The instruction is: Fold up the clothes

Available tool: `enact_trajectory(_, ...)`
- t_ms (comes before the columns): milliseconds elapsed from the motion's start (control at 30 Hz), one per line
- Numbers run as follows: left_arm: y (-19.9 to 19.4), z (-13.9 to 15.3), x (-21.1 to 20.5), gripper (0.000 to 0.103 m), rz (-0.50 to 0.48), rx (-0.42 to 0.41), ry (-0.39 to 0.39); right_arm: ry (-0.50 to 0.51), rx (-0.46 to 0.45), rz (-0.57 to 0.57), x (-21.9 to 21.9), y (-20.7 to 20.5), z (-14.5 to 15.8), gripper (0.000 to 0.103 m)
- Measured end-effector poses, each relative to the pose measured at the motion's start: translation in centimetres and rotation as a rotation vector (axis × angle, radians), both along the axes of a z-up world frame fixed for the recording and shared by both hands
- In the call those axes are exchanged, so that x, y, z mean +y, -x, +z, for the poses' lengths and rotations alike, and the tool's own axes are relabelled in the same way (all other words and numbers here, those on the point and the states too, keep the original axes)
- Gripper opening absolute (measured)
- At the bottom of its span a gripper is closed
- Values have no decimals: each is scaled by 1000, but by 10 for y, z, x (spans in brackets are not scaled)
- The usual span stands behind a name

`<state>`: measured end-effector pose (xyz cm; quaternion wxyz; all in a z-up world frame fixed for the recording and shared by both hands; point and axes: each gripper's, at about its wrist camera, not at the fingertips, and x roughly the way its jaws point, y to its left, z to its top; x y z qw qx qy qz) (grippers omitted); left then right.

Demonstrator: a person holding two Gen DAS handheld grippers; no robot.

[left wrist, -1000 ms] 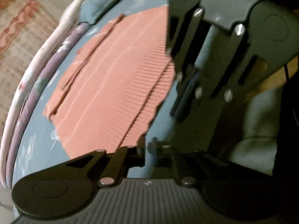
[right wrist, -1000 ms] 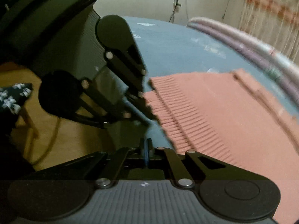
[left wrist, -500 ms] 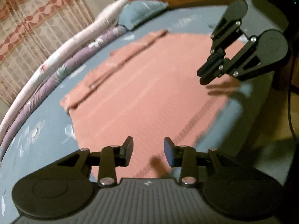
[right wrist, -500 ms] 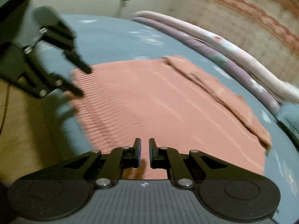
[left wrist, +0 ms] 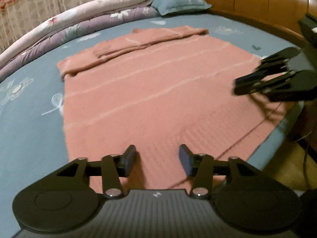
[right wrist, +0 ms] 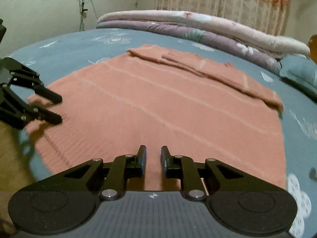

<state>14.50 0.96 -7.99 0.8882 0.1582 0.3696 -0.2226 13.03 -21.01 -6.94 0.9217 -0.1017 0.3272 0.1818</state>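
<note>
Pink sweater [left wrist: 158, 91] flat on bed [left wrist: 29, 123], sleeves folded across the far edge. Left gripper [left wrist: 157, 158] and right gripper [right wrist: 153, 162] both parted, empty, above ribbed hem. Mid-fold, probably; next, pinching hem corners.

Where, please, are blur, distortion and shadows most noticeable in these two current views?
Left wrist view: the right tongs are motion-smeared, casting streaky shadows on the salmon-pink knitted sweater. Right wrist view: the left tongs look sharper; fisheye bends the blue floral bedsheet.
</note>
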Motion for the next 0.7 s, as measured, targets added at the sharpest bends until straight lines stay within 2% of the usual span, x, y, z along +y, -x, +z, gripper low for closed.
enact_trajectory(67,-9,6,-13,50,-26,-11,4,-6,27,11,-7,-1,10,27)
enact_trajectory(133,-21,13,-29,50,-57,-28,13,-9,-6,-1,-11,-8,21,39)
enact_trajectory(233,-39,24,-54,51,-104,-52,27,-35,-48,-28,-10,-32,30,40)
enact_trajectory(333,-56,34,-78,51,-152,-76,41,-69,-4,-54,-13,-60,20,41)
enact_trajectory(400,-63,24,-76,51,-135,-39,64,-61,23,-76,-16,-68,7,41)
enact_trajectory(467,-69,11,-71,53,-110,7,89,-65,35,-87,-25,-61,-3,46)
enact_trajectory(533,-75,-2,-66,56,-85,53,115,-71,32,-102,-40,-43,-4,56)
enact_trajectory(600,-61,-5,-50,62,-61,67,136,-76,27,-140,-57,-18,-5,68)
enact_trajectory(700,-24,-5,-27,65,-43,44,124,-98,18,-173,-80,20,-8,70)
